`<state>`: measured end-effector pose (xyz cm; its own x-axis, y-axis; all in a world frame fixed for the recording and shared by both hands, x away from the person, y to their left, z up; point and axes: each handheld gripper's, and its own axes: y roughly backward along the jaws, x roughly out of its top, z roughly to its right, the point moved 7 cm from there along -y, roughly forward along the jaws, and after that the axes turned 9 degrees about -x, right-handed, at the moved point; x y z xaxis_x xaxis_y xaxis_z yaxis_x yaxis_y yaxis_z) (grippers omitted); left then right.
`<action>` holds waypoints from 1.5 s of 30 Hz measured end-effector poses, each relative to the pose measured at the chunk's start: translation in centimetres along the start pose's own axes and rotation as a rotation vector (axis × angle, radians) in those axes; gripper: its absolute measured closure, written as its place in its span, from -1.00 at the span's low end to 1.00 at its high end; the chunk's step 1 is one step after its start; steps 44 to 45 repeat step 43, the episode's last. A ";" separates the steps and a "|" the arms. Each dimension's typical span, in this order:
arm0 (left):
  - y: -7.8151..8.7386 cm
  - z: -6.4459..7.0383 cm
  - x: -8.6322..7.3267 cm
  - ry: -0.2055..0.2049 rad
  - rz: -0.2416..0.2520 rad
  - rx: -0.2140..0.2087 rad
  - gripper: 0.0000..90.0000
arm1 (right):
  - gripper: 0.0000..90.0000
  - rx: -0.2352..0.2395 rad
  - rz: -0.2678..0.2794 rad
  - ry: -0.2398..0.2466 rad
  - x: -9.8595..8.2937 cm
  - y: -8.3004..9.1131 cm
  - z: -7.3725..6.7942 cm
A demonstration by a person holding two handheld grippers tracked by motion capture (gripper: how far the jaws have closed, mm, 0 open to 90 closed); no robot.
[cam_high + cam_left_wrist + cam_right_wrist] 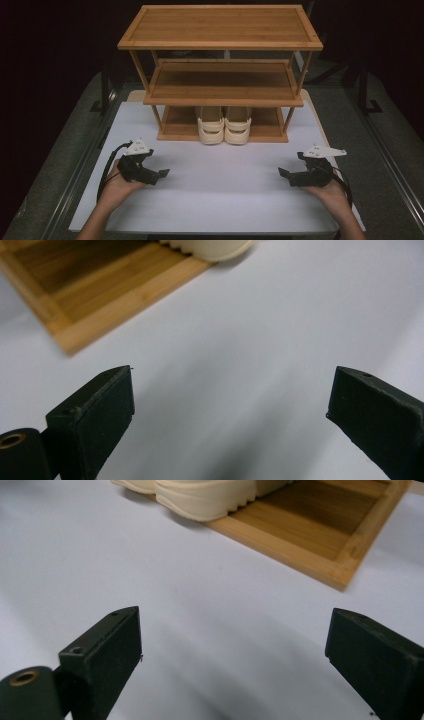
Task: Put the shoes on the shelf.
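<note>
A three-shelf bamboo shoe rack (220,25) stands at the back middle of the white table (220,205). A pair of cream shoes (224,127) sits on its bottom shelf, toes poking out over the front edge. My left gripper (161,174) rests low at the front left and my right gripper (283,173) at the front right, each in a hand and pointing inward. In the left gripper view my left gripper (230,405) is open over bare table, with the rack's base (100,295) and a shoe toe (215,247) ahead. My right gripper (232,645) is open too, facing a shoe (200,497) and the base (310,535).
The rack's top and middle shelves (222,82) are bare. Grey floor flanks the table on both sides, with dark stand legs at the back left (104,95) and back right (365,97). A metal rail (395,165) runs along the right side.
</note>
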<state>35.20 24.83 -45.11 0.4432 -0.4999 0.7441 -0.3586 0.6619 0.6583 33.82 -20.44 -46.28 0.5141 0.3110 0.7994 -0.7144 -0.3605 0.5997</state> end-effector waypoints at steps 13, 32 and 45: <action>2.8 -0.5 -5.8 0.051 -0.032 0.071 -0.91 | -0.83 -0.076 -0.074 -0.014 -4.0 1.7 1.5; 2.8 -0.9 -9.0 0.062 -0.068 0.089 -0.97 | -0.85 -0.111 -0.155 -0.030 -6.6 1.2 2.3; 2.8 -0.9 -9.0 0.062 -0.068 0.091 -0.98 | -0.85 -0.113 -0.154 -0.026 -6.6 1.2 2.2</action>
